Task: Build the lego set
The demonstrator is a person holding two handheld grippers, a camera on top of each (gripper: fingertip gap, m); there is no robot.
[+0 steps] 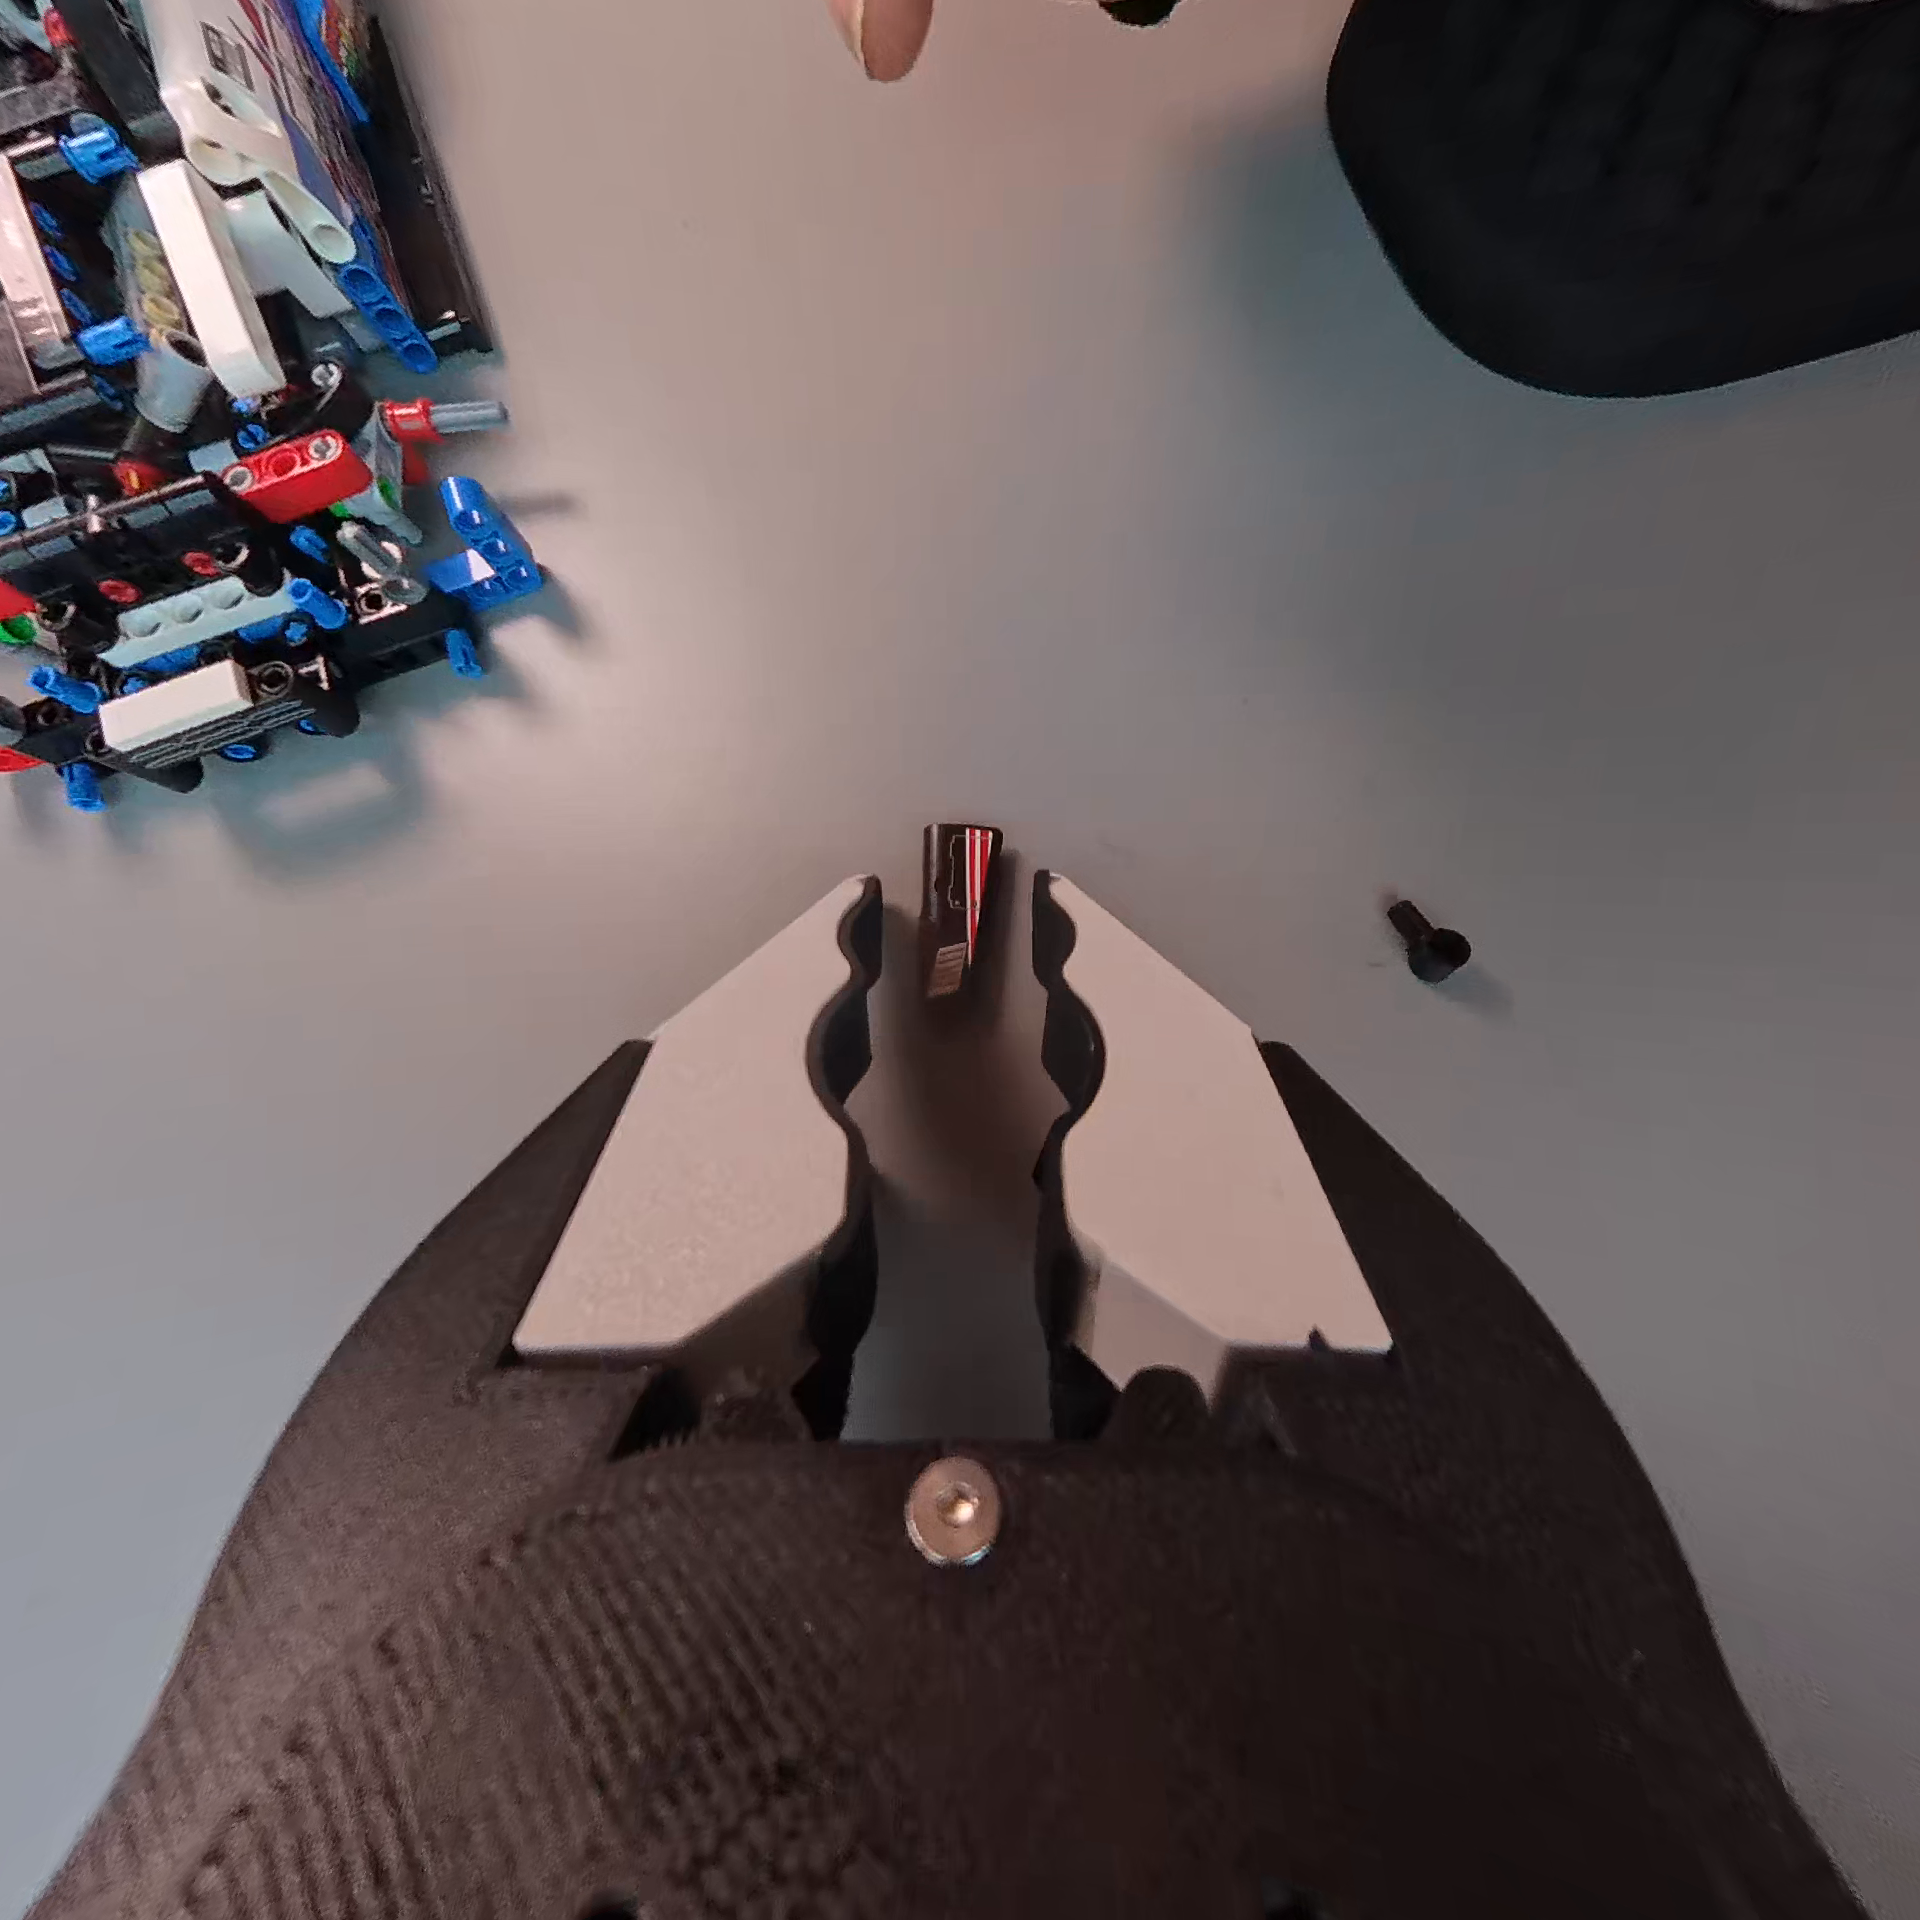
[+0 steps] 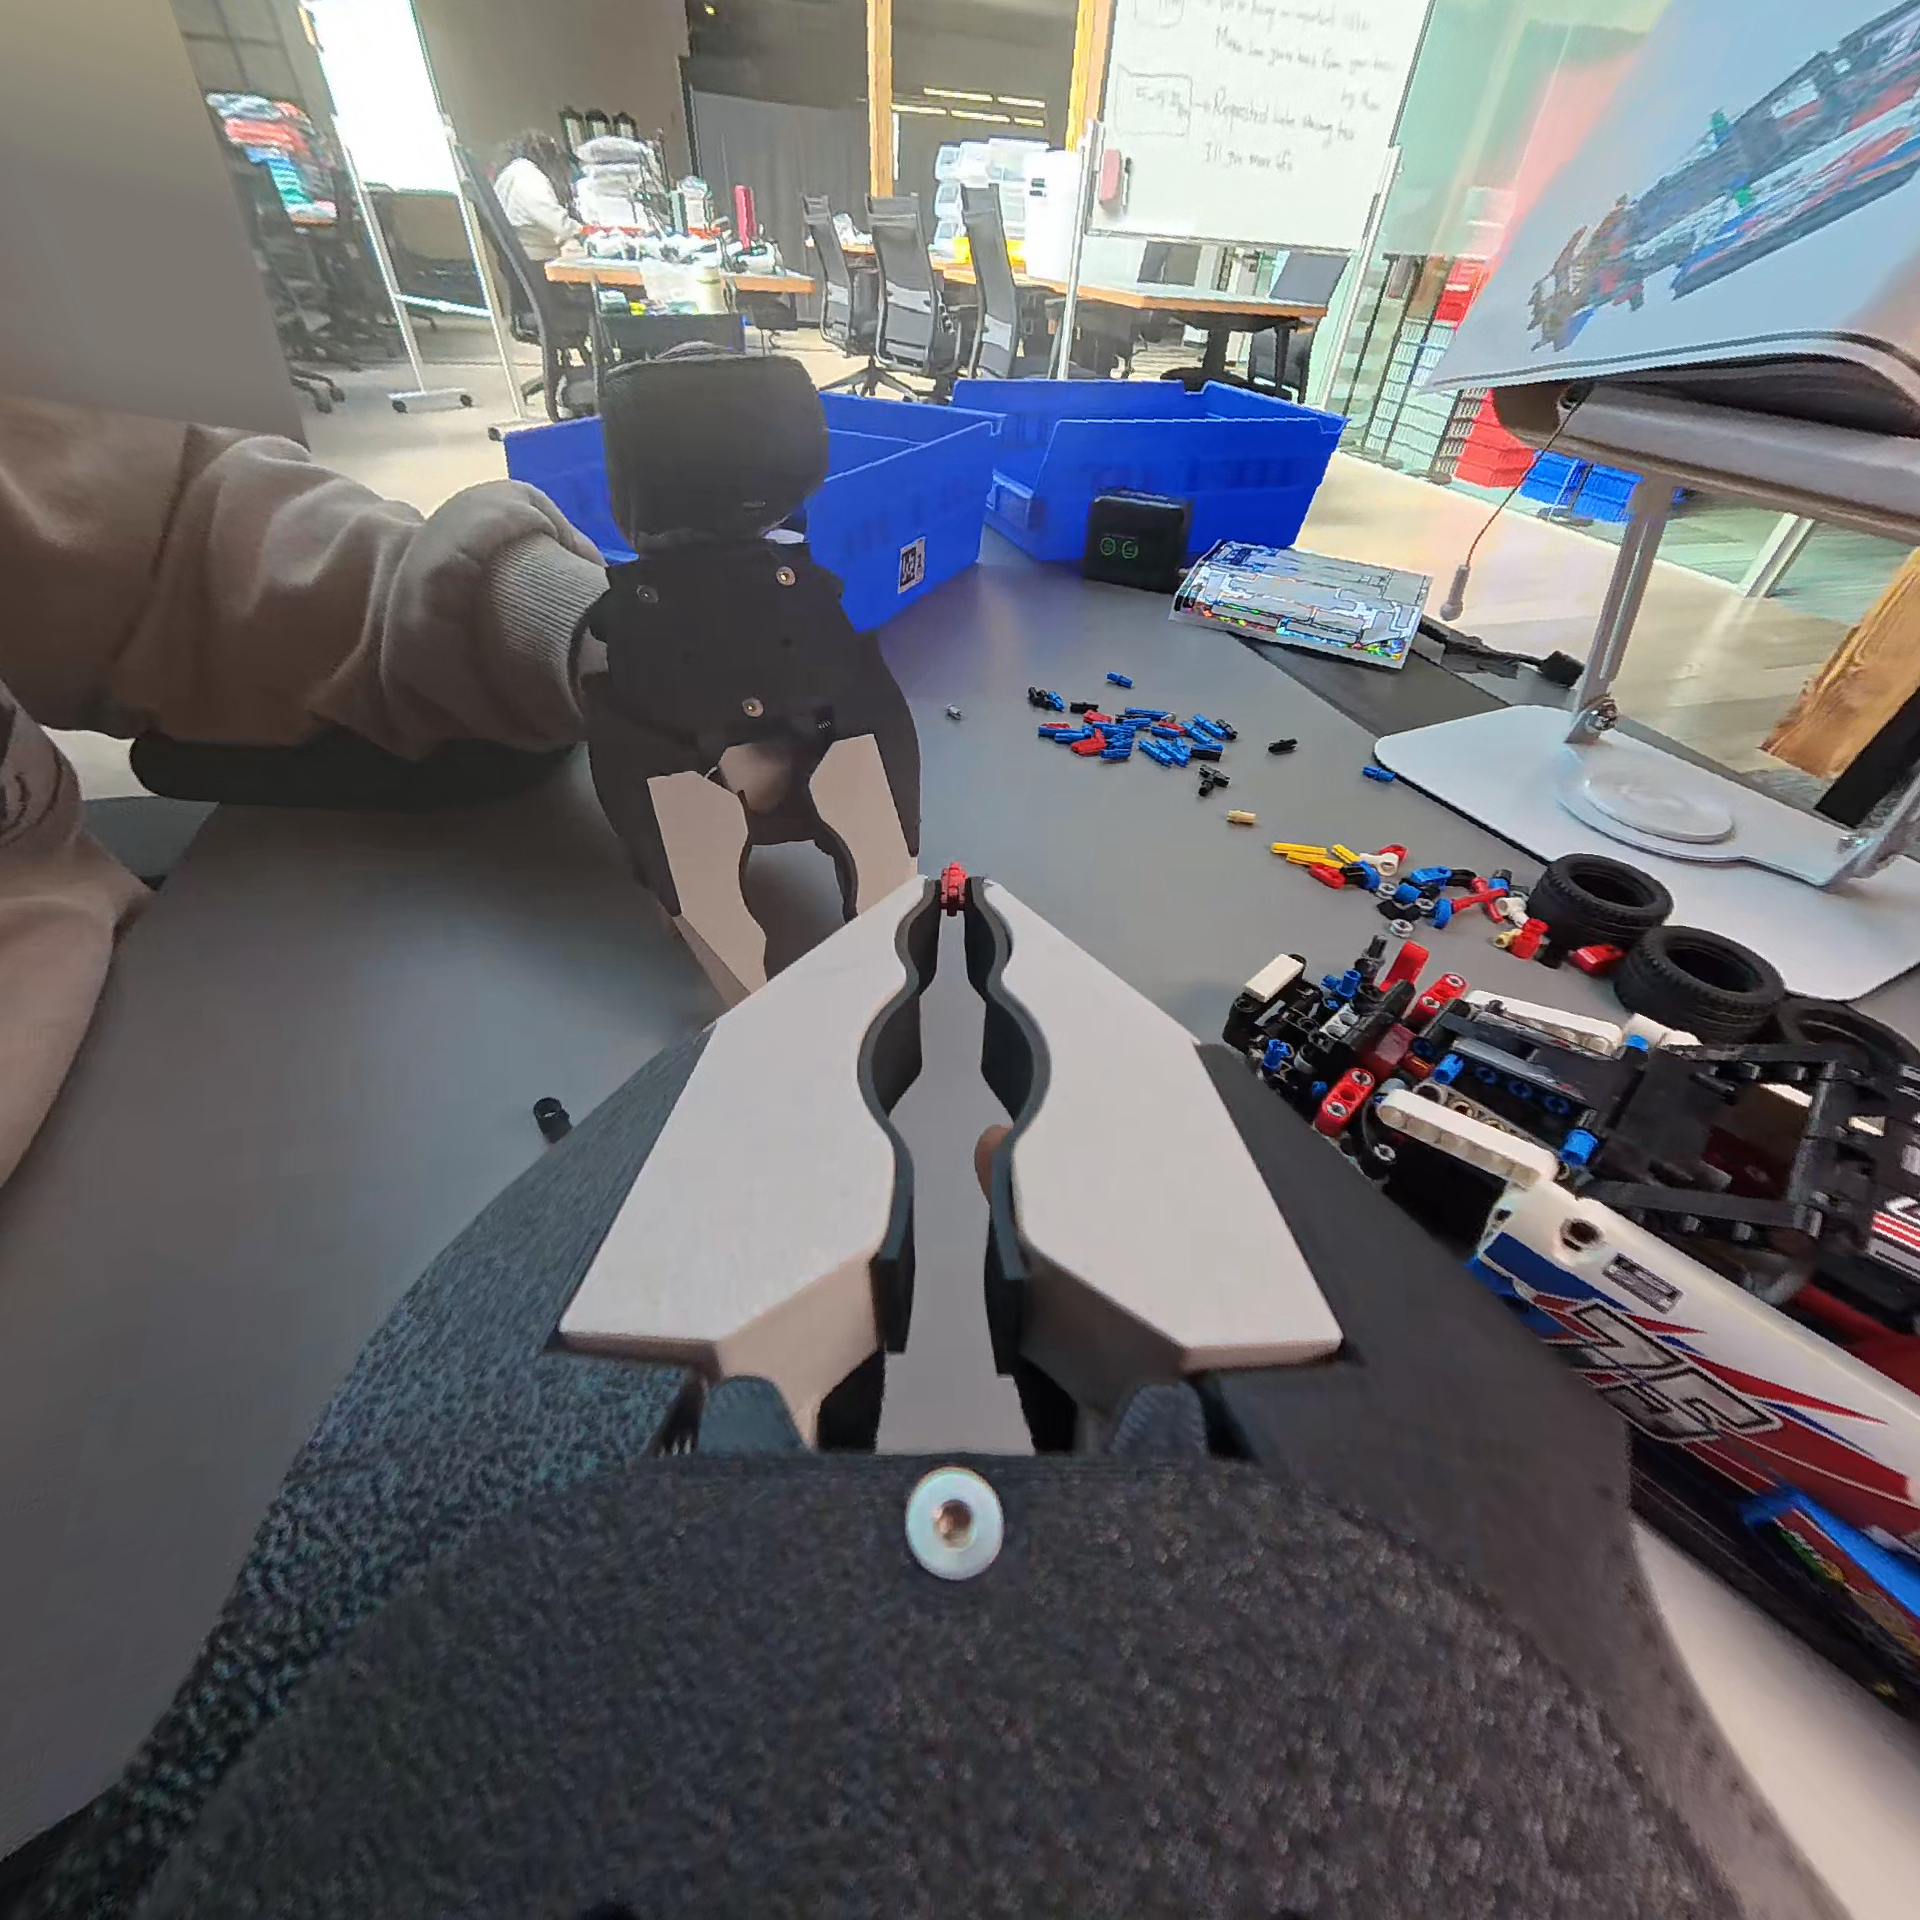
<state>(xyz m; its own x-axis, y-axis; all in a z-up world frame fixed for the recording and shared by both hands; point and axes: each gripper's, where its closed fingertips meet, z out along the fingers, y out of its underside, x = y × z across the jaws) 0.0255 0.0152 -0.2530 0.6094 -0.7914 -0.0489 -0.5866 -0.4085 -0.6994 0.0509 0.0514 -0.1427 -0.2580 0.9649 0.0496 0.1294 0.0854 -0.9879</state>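
In the left wrist view my left gripper (image 1: 956, 883) is open and points down at the grey table. A small black piece with red and white stripes (image 1: 961, 920) lies between its fingertips, with a gap on each side. In the right wrist view my right gripper (image 2: 953, 896) is shut on a small red pin (image 2: 951, 885) at its tips, held above the table. The left gripper (image 2: 805, 935) shows just beyond it, held by a hand in a beige sleeve (image 2: 312, 592). The partly built lego car (image 2: 1558, 1143) lies to the right; it also shows in the left wrist view (image 1: 208, 540).
A loose black pin (image 1: 1429, 940) lies right of the left gripper. Loose small pieces (image 2: 1132, 727), two tyres (image 2: 1600, 899), a sticker sheet (image 2: 1299, 613), blue bins (image 2: 1143, 457) and a stand with a picture of the model (image 2: 1683, 187) are farther back. A fingertip (image 1: 888, 36) shows at the top edge. Some 12 centimeters of space lies between my two pairs of fingers. The right tips stand about 15 centimeters off the partly built lego car (image 2: 1558, 1143). The left camera catches it too, in the left wrist view (image 1: 114, 160).
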